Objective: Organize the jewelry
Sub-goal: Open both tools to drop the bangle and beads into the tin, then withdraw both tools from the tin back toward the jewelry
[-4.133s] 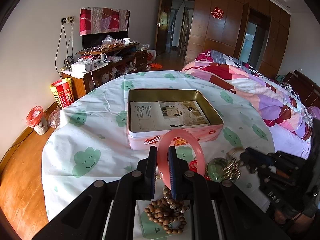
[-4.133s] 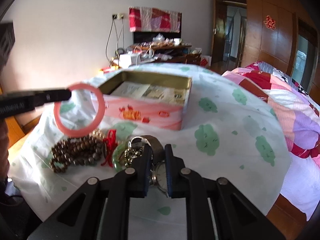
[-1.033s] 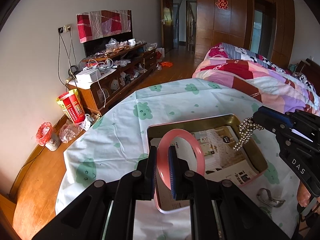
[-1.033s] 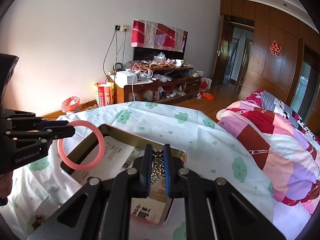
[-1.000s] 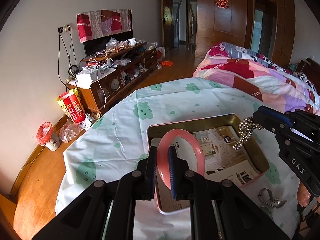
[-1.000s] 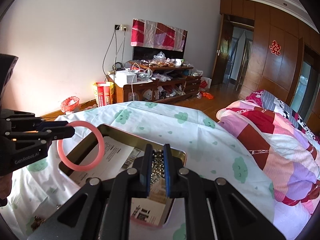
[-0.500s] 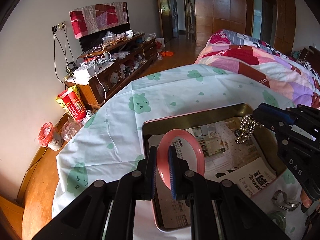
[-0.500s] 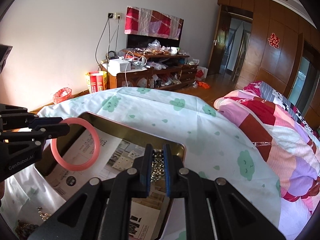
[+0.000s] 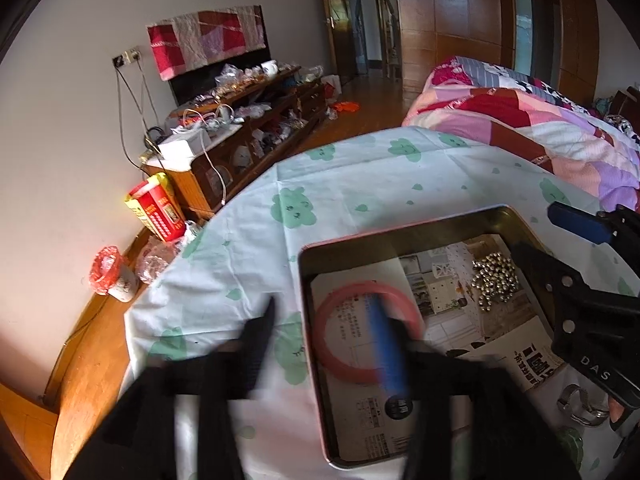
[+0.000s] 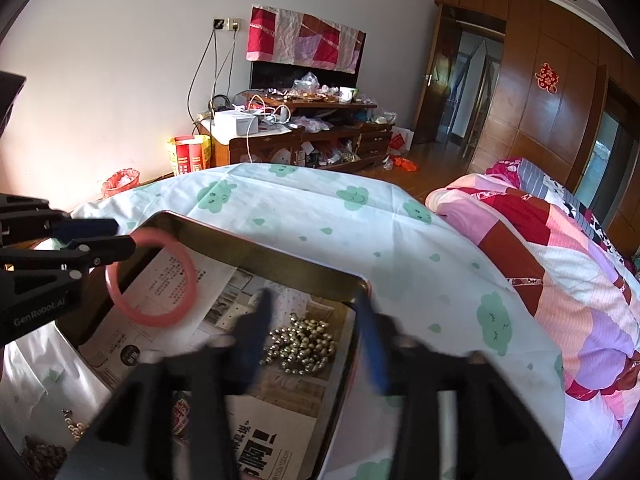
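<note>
Both grippers — left gripper [image 9: 332, 320], right gripper [image 10: 316, 332] — have just sprung apart; your bangle [image 9: 366, 332] and bead chain [image 10: 302, 344] lie in the tin [image 9: 400, 236] — watch [image 9: 580, 404] outside remains.

Bead chain [image 10: 302, 344] in tin [image 10: 280, 262], bangle [image 10: 152, 278] too

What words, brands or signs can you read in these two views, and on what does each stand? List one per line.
"DAS": right gripper.
"GenRobot.AI": left gripper.
Red double-happiness sign: wooden wardrobe door.
Print on the paper lining the tin, and on the red-and-yellow bag: too small to read.
</note>
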Motion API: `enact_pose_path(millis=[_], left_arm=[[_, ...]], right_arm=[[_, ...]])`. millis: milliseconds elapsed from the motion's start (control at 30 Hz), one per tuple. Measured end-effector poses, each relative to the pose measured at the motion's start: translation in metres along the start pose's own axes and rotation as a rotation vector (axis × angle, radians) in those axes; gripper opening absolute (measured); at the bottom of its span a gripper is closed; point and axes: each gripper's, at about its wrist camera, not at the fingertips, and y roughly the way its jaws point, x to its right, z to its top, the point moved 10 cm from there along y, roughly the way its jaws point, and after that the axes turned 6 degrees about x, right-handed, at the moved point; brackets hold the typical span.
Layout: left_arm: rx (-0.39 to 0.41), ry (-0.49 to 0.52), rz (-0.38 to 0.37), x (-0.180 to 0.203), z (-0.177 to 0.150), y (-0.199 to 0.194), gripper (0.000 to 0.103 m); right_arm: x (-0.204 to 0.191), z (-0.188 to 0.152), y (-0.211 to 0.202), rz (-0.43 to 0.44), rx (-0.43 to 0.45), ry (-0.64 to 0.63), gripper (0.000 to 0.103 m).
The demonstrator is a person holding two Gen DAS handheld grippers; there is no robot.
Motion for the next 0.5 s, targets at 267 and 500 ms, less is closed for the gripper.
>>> enact_pose_path(millis=[267,500], left_arm=[[0.009,-0.003,0.01,-0.004,0.0,-0.002,0.07],[-0.002,-0.024,0.016,-0.008,-0.006,-0.001,0.07]], right_arm=[[0.001,-0.005,-0.003,-0.023,-0.002,-0.008,0.059],[0.004,-0.01,-0.007,-0.03,-0.017,-0.001,0.062]])
